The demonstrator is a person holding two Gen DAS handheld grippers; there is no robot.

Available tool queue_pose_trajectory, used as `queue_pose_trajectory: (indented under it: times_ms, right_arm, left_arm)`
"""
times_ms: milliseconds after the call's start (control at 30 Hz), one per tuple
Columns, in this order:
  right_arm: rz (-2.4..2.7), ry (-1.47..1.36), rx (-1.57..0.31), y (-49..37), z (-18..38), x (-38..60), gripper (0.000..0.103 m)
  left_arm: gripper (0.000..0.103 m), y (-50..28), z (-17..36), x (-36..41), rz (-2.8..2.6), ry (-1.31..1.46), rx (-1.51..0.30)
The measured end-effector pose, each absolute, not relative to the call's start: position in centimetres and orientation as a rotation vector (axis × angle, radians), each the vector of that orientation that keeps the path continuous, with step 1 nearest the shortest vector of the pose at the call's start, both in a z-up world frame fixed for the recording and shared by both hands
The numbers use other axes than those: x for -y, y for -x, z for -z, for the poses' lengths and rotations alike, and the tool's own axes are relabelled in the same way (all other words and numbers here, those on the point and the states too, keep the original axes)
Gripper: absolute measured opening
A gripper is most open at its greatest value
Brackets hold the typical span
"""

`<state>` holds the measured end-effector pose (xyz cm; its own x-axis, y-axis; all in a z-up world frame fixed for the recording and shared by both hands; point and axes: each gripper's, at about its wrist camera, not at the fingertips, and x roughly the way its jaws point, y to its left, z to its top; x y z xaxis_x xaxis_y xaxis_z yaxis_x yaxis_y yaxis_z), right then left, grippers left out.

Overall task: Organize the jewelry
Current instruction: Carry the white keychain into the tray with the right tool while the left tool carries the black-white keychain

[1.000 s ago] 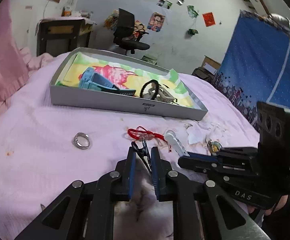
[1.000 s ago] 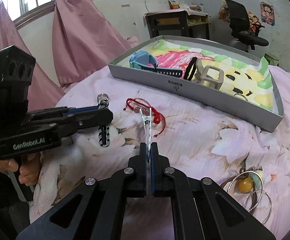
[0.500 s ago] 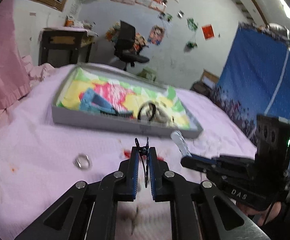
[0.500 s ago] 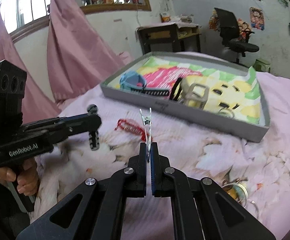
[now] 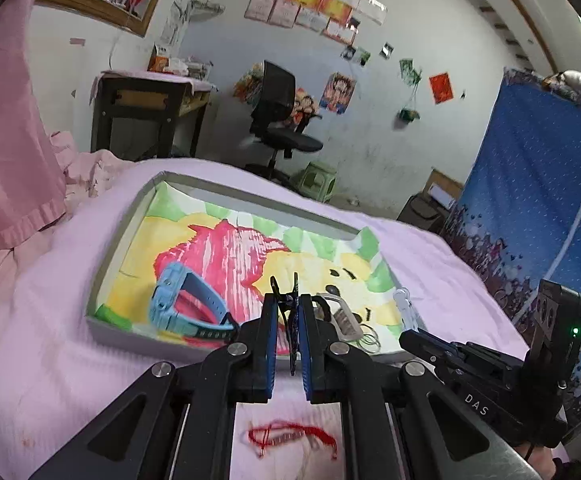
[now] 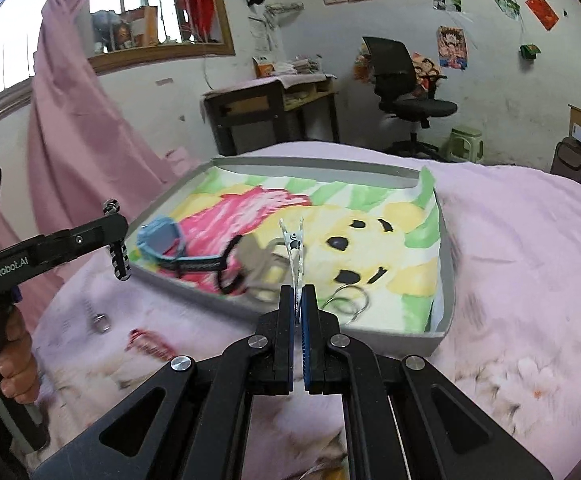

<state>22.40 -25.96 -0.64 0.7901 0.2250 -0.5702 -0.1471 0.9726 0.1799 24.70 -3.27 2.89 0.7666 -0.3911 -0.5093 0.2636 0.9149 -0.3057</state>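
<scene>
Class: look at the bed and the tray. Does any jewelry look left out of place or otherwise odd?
Yes. The red string bracelet and a silver ring lie loose on the bedspread, outside the grey tray that holds the blue watch. The tray's drawn paper liner curls up its far corner.

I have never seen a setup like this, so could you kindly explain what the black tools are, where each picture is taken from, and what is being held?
There is no robot here: a person holds a hand-held gripper in each hand, and a fisheye camera on each looks forward along its two fingers.

The left view shows the left hand-held gripper shut on a dark hair clip. The right view shows the right hand-held gripper shut on a silver hair clip.

Both hover near a grey tray on a pink bedsheet. In the tray lie a blue watch, a beige watch and wire hoops. A red bracelet and a ring lie on the sheet.
</scene>
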Motion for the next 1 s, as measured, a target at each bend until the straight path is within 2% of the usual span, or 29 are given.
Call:
queue_pose_trajectory:
  times_ms: [567, 1000]
  right_arm:
    - [-0.151, -0.091, -0.807, -27.9, 3.3, 26.3, 0.004]
    - [-0.158, -0.071, -0.819, -27.9, 3.5, 25.9, 0.004]
  left_arm:
    - [0.010, -30.8, -0.1, 6.5, 0.265, 0.074, -0.889]
    - [0.010, -30.5, 0.0, 6.6, 0.274, 0.073, -0.887]
